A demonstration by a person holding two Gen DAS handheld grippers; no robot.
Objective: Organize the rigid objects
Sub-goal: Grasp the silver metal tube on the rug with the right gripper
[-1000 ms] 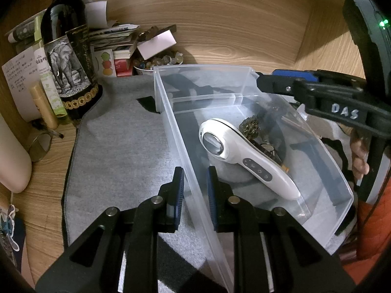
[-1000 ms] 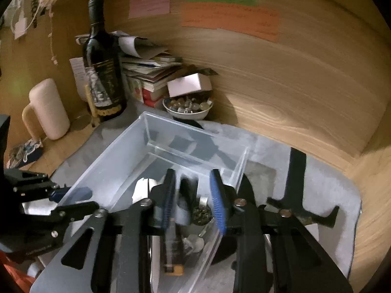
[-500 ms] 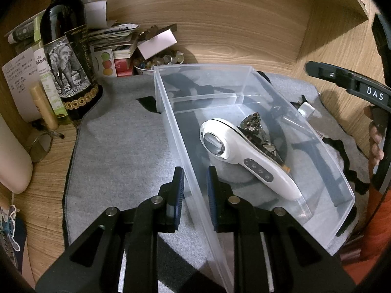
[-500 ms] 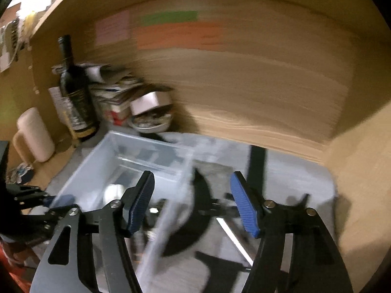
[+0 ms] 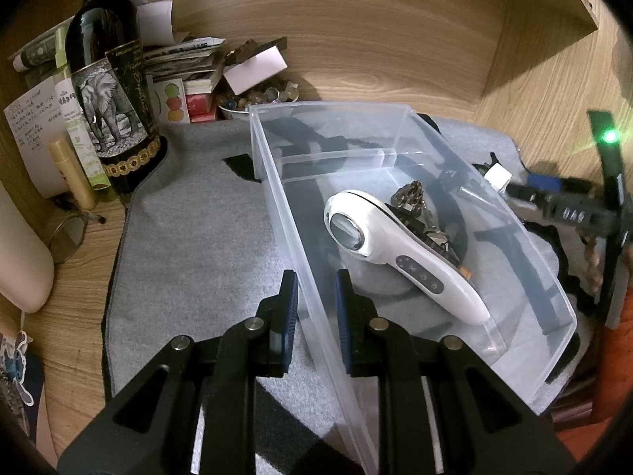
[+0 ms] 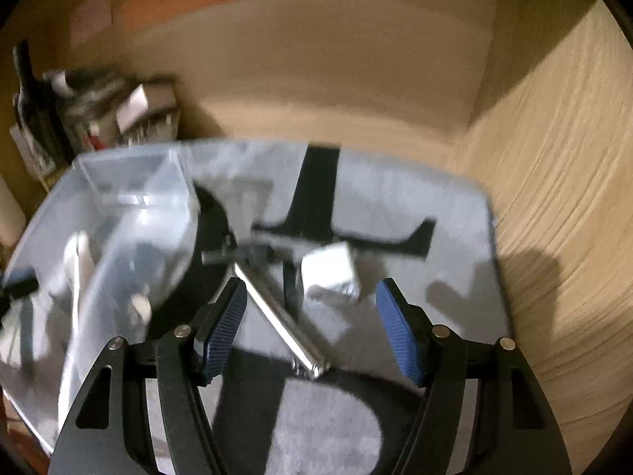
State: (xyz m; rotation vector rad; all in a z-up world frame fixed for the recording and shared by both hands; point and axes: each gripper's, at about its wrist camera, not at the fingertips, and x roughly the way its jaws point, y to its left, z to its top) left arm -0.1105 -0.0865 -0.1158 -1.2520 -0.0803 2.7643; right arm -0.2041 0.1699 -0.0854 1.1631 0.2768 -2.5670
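Observation:
My left gripper [image 5: 315, 304] is shut on the near left wall of a clear plastic bin [image 5: 277, 182]. In the bin lie a white handheld device [image 5: 395, 253] and a dark metallic lump [image 5: 411, 196]. My right gripper [image 6: 310, 324] is open and empty, outside the bin's right side, over the grey mat. Below it lie a silver metal bar [image 6: 277, 312] and a small white cube [image 6: 330, 273]. The bin also shows blurred in the right wrist view [image 6: 130, 217]. The right gripper shows in the left wrist view [image 5: 554, 198] beside the cube [image 5: 498, 176].
A wine bottle [image 5: 112, 91], stacked papers [image 5: 178, 59], a bowl of stones [image 5: 257, 97] and a cream mug [image 5: 19, 253] stand at the back left. A grey mat [image 5: 198, 237] covers the desk. Wooden walls close the back and right.
My right gripper left the bin, opened wide and swung right, down over the metal bar and cube. The left gripper stayed clamped on the bin wall.

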